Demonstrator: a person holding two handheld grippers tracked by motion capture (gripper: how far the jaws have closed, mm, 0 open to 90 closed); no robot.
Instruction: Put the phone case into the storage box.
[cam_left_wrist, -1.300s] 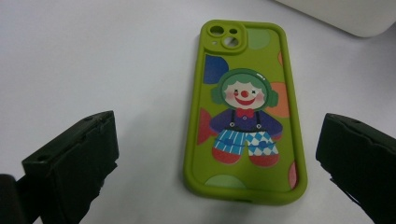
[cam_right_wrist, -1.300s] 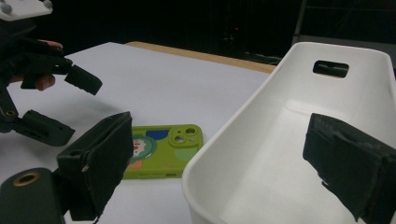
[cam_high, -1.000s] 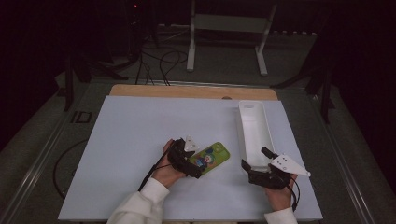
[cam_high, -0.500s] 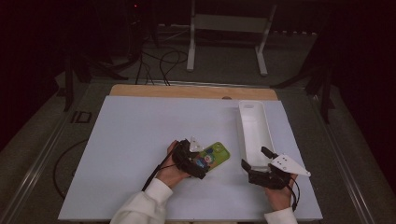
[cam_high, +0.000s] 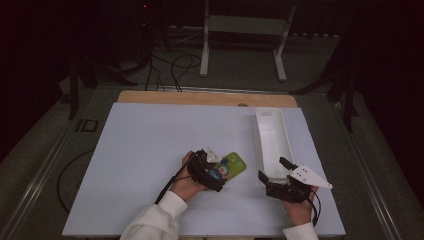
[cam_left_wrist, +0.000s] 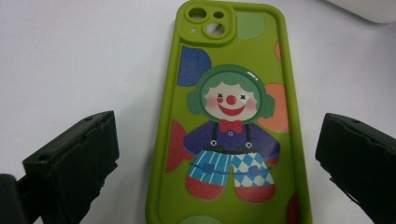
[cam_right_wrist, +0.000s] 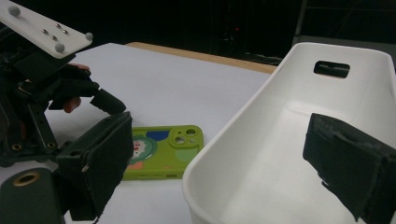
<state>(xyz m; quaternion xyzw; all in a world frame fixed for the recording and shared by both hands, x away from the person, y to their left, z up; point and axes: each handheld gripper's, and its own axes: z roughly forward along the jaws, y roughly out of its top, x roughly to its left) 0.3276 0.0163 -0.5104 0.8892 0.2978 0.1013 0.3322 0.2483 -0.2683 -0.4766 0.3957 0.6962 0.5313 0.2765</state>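
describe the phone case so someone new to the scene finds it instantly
Start at the white mat covering the table, then find the long white bin on its right side. Just left of the bin's near end, the phone case lies flat between the open jaws of the left gripper: lime green, printed with a clown.

I work at a table (cam_high: 150, 150) with a pale blue-white top; a strip of bare wood (cam_high: 200, 97) runs along its far edge. Metal rails (cam_high: 45, 170) flank it on both sides. Beyond lies a grey floor (cam_high: 240, 80), where black cables (cam_high: 170, 65) loop near a white stand (cam_high: 245, 30) on two legs. The room behind is dark, with one small red light (cam_high: 145, 6) glowing.
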